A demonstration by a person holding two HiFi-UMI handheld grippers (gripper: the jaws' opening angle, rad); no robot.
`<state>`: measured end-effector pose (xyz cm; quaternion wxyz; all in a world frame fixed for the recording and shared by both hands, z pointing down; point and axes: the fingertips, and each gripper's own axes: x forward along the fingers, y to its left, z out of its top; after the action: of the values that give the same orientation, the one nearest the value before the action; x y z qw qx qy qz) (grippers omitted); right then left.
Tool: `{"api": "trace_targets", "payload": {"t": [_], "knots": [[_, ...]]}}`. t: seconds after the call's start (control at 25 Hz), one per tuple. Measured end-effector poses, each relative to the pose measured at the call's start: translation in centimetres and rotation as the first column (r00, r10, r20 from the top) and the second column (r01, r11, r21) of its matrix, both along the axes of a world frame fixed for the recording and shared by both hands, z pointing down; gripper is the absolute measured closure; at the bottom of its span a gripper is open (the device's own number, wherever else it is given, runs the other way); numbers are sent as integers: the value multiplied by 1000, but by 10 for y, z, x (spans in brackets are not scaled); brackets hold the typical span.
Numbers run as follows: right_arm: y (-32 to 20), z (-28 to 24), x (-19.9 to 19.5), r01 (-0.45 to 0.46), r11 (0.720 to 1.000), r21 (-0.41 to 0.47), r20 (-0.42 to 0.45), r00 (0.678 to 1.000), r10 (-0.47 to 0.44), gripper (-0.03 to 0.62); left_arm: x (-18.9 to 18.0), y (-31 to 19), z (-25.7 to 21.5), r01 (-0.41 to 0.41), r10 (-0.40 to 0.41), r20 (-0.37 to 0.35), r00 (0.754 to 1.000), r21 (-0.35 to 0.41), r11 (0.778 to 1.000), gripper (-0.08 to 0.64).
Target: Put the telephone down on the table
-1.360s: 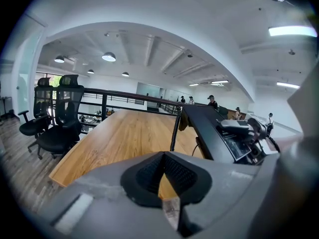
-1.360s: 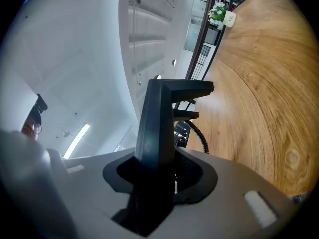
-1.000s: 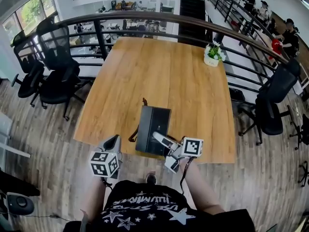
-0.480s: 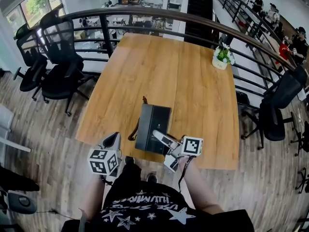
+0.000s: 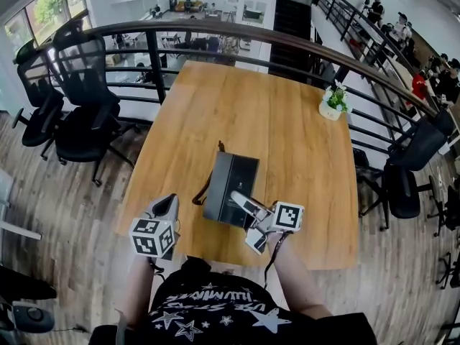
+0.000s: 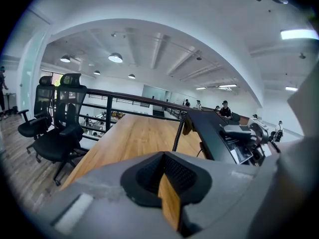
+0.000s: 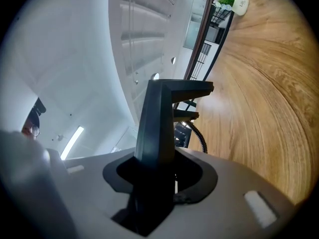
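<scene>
So, telephone [image 5: 231, 185]: a black desk set held over the near part of the wooden table [image 5: 287, 121], close to the near edge. In the left gripper view its body [image 6: 214, 133] looks raised clear of the tabletop [image 6: 134, 138] and tilted.
Right gripper [image 5: 238, 200]: reaches in from the near right and is clamped on the telephone. In the right gripper view the dark body [image 7: 157, 118] fills the gap between the jaws [image 7: 159, 178], with both pads pressed against it.
Left gripper [image 5: 171, 198]: held apart from the telephone, to its left, over the table's near left edge. Its jaws [image 6: 167, 185] are drawn together, with only a thin slit of tabletop showing and nothing held between them.
Coiled cord [image 5: 203, 191]: hangs from the telephone's left side. It shows as a dark spiral in the left gripper view [image 6: 177, 131] and beside the body in the right gripper view [image 7: 198, 133].
Potted plant [image 5: 333, 100]: a small white pot near the table's far right edge, well apart from the telephone.
Office chairs [image 5: 79, 113]: black, standing beside the table's left side, with another [image 5: 406, 171] off to the right.
Railing [image 5: 215, 33]: a dark rail curving past the far end of the table.
Person: a black star-print shirt [image 5: 215, 300] at the bottom of the head view.
</scene>
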<state>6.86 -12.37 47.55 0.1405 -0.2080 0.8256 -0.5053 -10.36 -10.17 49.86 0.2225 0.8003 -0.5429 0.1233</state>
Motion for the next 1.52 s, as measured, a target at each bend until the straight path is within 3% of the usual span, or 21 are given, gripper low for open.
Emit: {"api": "trace_targets", "payload": {"t": [0.52,1.0,1.52], "knots": [[-91,2,-41,7,1000,1,-38,999,-7,430,-37,-104,-12,-27,28,-29,999,36,999,558],[-179,22,-73,22,998,-54,-24,999,-24,430,-48,-186,-11,-64,66,-31,997,46,997,558],[-256,47,-96,30,997,-66,-21,999,-31,430,-57,-252,17,-68,68,-40,997,0,998,558]]}}
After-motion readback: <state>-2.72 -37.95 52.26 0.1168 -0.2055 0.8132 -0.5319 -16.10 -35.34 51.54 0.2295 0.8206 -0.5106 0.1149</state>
